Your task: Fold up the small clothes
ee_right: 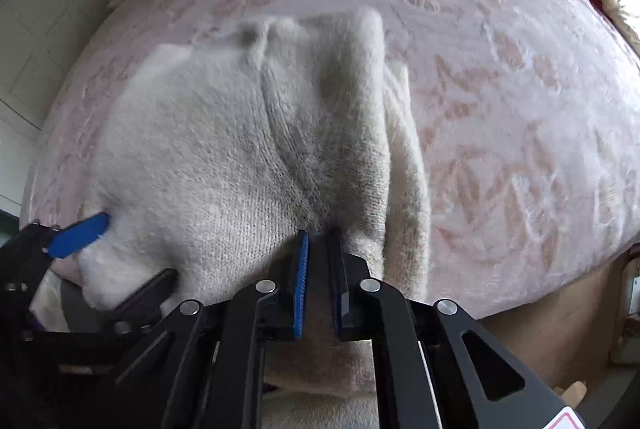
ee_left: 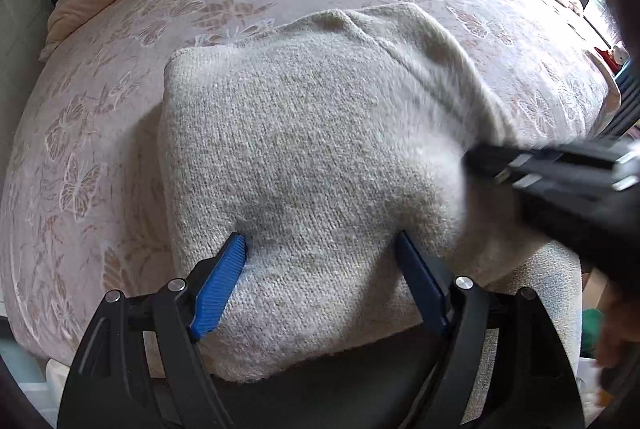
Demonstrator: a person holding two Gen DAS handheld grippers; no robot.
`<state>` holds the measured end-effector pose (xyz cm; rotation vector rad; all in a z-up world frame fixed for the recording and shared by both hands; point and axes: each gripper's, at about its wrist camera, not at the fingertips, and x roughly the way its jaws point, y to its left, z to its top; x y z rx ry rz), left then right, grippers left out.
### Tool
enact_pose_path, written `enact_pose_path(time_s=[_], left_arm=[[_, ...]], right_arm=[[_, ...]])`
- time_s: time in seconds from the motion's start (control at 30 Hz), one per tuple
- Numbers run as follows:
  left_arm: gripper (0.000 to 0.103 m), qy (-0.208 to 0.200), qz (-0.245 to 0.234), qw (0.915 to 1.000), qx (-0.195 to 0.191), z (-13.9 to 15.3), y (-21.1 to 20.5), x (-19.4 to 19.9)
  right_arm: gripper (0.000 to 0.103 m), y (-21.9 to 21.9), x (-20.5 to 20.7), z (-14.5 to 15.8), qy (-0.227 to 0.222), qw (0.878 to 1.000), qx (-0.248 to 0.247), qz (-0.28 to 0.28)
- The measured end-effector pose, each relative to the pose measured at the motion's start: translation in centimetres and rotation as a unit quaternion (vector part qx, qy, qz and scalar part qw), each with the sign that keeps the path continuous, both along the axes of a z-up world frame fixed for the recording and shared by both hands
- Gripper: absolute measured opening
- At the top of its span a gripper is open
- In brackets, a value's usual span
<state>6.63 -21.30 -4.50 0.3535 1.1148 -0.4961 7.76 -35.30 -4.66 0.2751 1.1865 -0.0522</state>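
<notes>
Now the knit sweater lies folded on the bed, long axis running away from both tools. Left tool straddles its near edge, fingers apart; right tool, together, pinches the right-hand fold.

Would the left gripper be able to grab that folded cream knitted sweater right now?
Probably yes: the left gripper has its jaws wide open over the folded cream knitted sweater, blue pads on the knit, nothing between.
</notes>
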Motion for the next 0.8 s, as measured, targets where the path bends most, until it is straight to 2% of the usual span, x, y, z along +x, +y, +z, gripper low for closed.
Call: enact_pose_path(time_s=[0.07, 0.13, 0.23, 0.3, 0.37, 0.4, 0.43, 0.47, 0.53, 0.63, 0.67, 0.7, 0.77, 0.8], left_arm=[[0.074, 0.001, 0.001, 1.0000, -0.001, 0.6, 0.2, -0.5], [0.074, -0.006, 0.010, 0.9998, -0.015, 2.2, 1.4, -1.2], [0.074, 0.008, 0.034, 0.9989, -0.031, 2.9, 3.7, -1.5], [0.074, 0.034, 0.051, 0.9980, -0.016, 1.5, 4.9, -1.0], [0.075, 0.072, 0.071, 0.9948, 0.003, -1.0, 5.8, -0.3], [0.075, 0.098, 0.084, 0.9916, -0.003, -2.4, 6.4, 0.2], [0.075, 0.109, 0.090, 0.9900, -0.008, -3.1, 6.7, 0.3], [0.076, 0.115, 0.094, 0.9889, -0.011, -3.8, 6.8, 0.5], [0.076, 0.100, 0.088, 0.9910, -0.008, -3.6, 6.7, 0.3], [0.074, 0.082, 0.072, 0.9939, -0.010, -1.7, 6.4, -0.6], [0.074, 0.074, 0.068, 0.9948, -0.017, -0.8, 6.5, -1.0], [0.074, 0.066, 0.064, 0.9955, -0.024, 0.3, 6.5, -1.3], [0.076, 0.051, 0.060, 0.9959, -0.045, 2.5, 6.8, -1.7], [0.078, 0.045, 0.059, 0.9954, -0.060, 3.6, 6.9, -1.6]], right_arm=[[0.006, -0.4, -0.1, 0.7, -0.011, 1.000, 0.015, -0.016], [0.009, -0.3, -0.5, 2.9, -0.027, 0.999, 0.021, -0.019], [0.009, 0.7, -1.6, 5.5, -0.049, 0.999, 0.011, 0.001], [0.010, 1.3, -1.8, 4.9, -0.032, 0.999, -0.001, 0.017], [0.008, 1.5, -1.7, 2.4, 0.000, 1.000, -0.017, 0.018], [0.004, 1.4, -1.4, 0.5, 0.010, 1.000, -0.018, 0.017], [0.003, 1.3, -1.5, -0.2, 0.002, 1.000, -0.012, 0.013], [0.003, 1.2, -1.4, -0.1, -0.002, 1.000, -0.008, 0.006], [0.004, 1.3, -1.2, 0.8, 0.004, 1.000, -0.010, 0.001], [0.013, 1.2, -1.7, 2.9, -0.009, 1.000, 0.001, -0.001], [0.023, 1.0, -2.2, 3.6, -0.019, 1.000, 0.006, -0.006], [0.039, 0.8, -2.6, 4.4, -0.028, 0.999, 0.009, -0.011], [0.061, 0.1, -3.5, 5.9, -0.050, 0.998, -0.007, -0.025], [0.066, -0.1, -3.7, 6.4, -0.056, 0.998, -0.017, -0.028]])
